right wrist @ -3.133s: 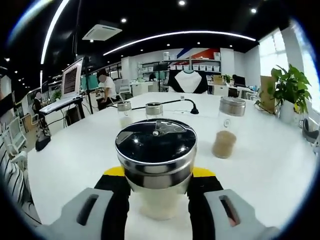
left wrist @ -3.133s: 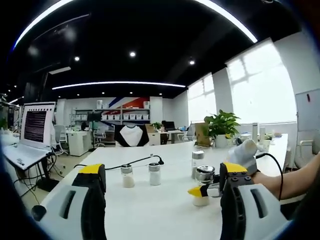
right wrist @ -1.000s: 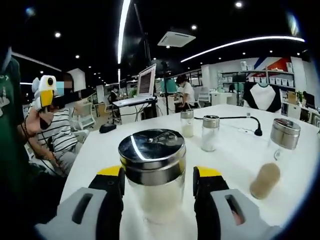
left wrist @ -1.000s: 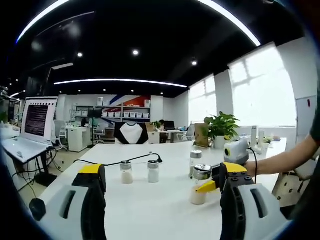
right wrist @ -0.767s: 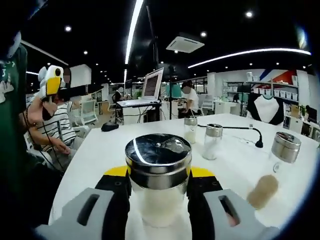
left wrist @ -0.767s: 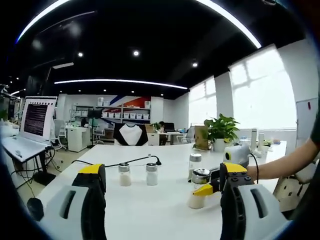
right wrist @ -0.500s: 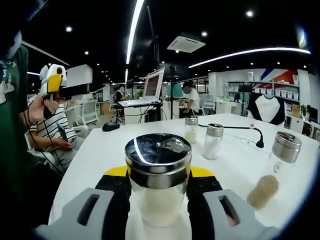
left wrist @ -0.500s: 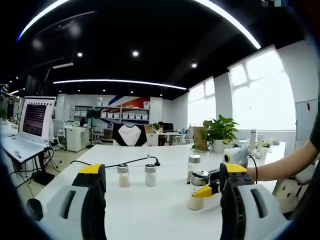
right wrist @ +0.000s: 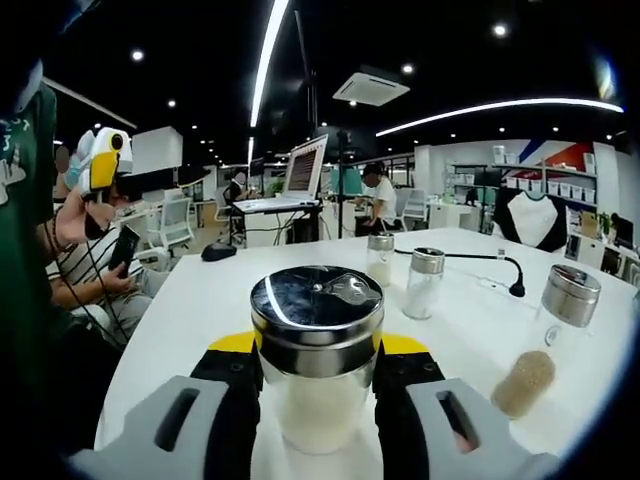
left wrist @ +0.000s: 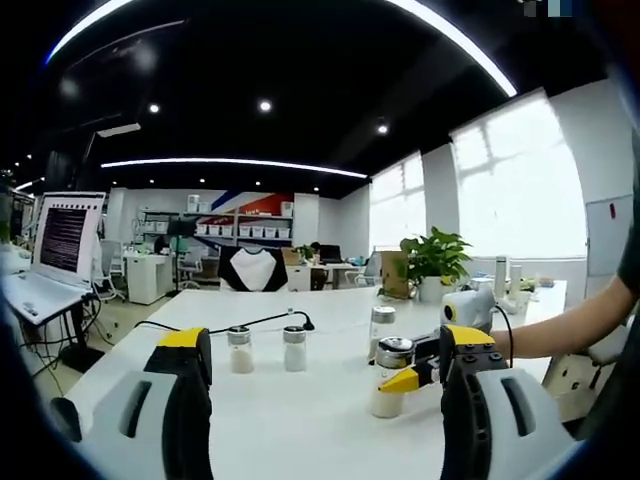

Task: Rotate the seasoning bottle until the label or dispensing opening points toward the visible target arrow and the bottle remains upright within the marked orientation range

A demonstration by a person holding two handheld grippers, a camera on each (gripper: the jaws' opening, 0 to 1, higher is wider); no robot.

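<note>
1. Low centre of the right gripper view, the right gripper (right wrist: 316,400) has its jaws pressed against both sides of the bottle (right wrist: 317,350), which stands upright on the white table (right wrist: 200,300). In the left gripper view the same bottle (left wrist: 388,378) sits at lower right, pinched between yellow tips.
2. Risk of slip — the glass is smooth and the jaws hold the body below the steel cap (right wrist: 317,312); a quick twist could, I judge, let it turn inside the hold and stop off target.
3. Risk of tilt: any roll of the hand while turning would lean the bottle and could spill the white grains.
4. No arrow or marked range is visible on the table, so the stopping point is hard to judge — overshoot is likely.
5. Right of centre, the brown jar (right wrist: 545,340) stands near; a wide swing could knock it. Two shakers (right wrist: 402,272) stand farther back.
6. The left gripper (left wrist: 320,400) has its jaws spread wide, holding nothing.
</note>
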